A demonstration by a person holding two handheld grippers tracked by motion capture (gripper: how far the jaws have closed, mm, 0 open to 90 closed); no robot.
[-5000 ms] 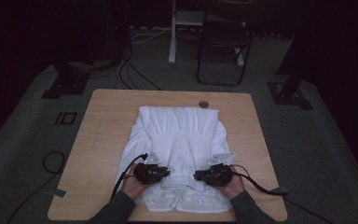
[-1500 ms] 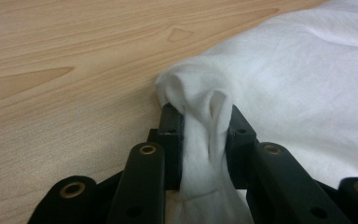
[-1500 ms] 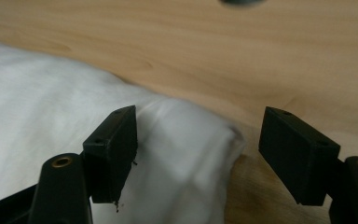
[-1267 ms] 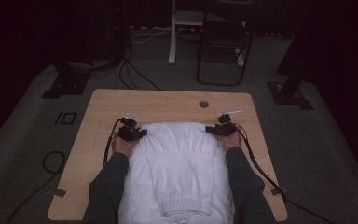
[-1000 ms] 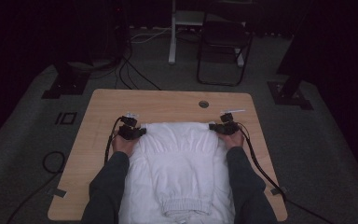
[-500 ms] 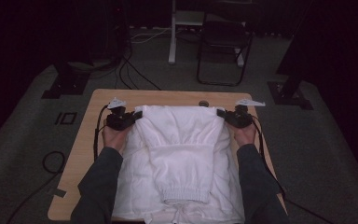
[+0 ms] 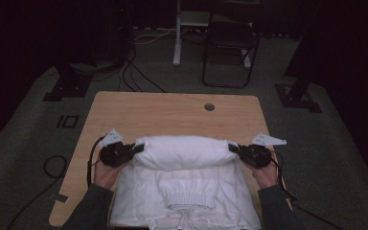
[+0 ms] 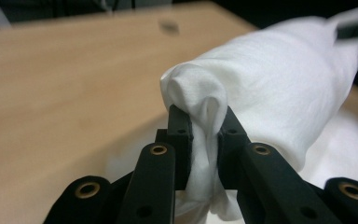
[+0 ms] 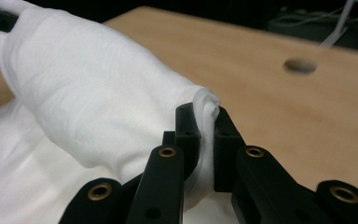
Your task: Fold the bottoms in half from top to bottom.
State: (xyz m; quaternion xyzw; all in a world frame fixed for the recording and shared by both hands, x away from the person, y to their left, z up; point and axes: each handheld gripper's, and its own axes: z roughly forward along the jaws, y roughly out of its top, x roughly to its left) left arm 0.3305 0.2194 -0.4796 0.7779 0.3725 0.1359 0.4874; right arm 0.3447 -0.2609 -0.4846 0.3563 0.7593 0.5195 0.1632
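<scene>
- A white garment [image 7: 184, 191] lay on the near half of a wooden table [image 7: 172, 112], with a ribbed hem showing near the person's side.
- Its far part was lifted off the tabletop and hung as a rounded fold [image 7: 182, 151] stretched between the two grippers.
- The left gripper [image 7: 133, 149] was clamped on the left end of that fold; in the left gripper view its black jaws stood narrow, with a bunched tuft of white cloth [image 8: 200, 121] pinched between them.
- The right gripper [image 7: 235, 149] gripped the right end the same way; in the right gripper view the jaws were close together, with a thin pleat of cloth [image 9: 206, 135] squeezed in the gap.
- Both grippers were held at about the same level, well apart, with the fold spanning the space between them.
- A round hole [image 7: 209, 106] sat in the bare tabletop beyond the fold.
- A dark chair [image 7: 230, 45] stood on the floor past the table's far edge.
</scene>
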